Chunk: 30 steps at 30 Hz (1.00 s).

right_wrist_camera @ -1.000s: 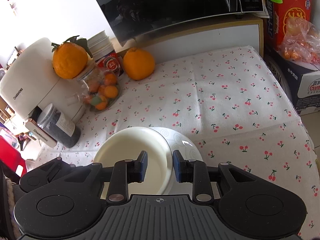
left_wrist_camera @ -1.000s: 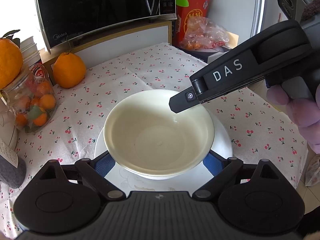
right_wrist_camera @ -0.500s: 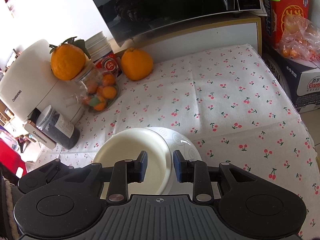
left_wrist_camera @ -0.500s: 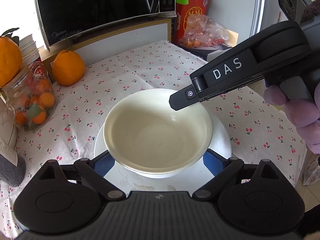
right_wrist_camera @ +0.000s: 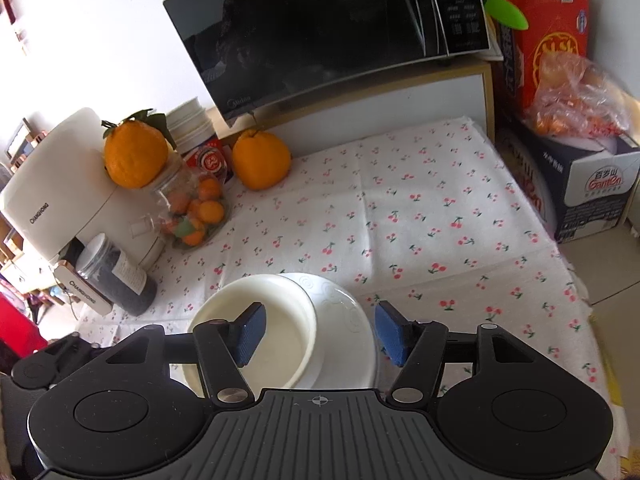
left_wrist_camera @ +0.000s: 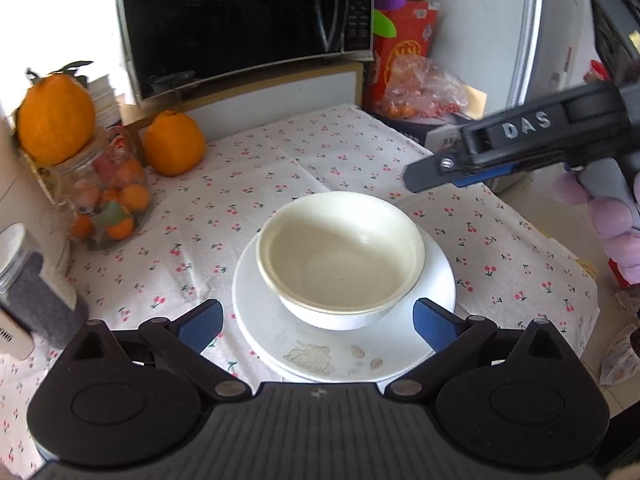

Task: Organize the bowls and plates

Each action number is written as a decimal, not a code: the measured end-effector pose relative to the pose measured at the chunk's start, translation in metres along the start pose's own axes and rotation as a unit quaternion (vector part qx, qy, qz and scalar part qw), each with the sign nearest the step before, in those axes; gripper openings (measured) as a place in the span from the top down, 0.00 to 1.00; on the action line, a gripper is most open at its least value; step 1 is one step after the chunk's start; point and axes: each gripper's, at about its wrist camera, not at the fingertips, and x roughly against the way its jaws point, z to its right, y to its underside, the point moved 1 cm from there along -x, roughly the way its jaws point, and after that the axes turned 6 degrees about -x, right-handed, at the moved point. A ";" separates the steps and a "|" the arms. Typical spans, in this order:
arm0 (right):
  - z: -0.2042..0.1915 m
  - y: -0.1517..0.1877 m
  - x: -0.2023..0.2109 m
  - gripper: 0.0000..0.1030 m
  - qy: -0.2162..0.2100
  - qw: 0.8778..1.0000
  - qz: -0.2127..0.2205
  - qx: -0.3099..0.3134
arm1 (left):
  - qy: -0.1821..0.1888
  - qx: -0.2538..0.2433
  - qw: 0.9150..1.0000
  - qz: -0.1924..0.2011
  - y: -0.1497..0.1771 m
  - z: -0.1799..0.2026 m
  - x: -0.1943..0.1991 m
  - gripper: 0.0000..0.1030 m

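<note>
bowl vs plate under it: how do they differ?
The bowl is deep with high walls; the plate is flat and shallow. The bowl is cream and plain inside; the plate is whiter, with faint leaf prints near its front edge. The bowl is narrower and sits on the plate, toward its back, leaving the plate's front bare. Both are round, empty and upright on the cherry-print tablecloth.

The bowl (left_wrist_camera: pixel 340 256) sits on the plate (left_wrist_camera: pixel 434 280), mid-table (left_wrist_camera: pixel 520 240); jar (left_wrist_camera: pixel 106 200) to the left, microwave (left_wrist_camera: pixel 240 20) behind.
</note>
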 end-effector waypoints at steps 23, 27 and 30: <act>-0.003 0.072 0.047 0.17 0.073 0.993 -0.008 0.093 | -0.131 0.166 0.975 -0.067 0.035 0.016 0.029 0.00; -0.004 0.079 0.039 0.16 0.089 0.991 -0.024 0.101 | -0.135 0.169 0.973 -0.081 0.036 0.022 0.027 0.00; -0.003 0.079 0.036 0.16 0.089 0.991 -0.033 0.091 | -0.146 0.161 0.972 -0.085 0.036 0.025 0.027 0.00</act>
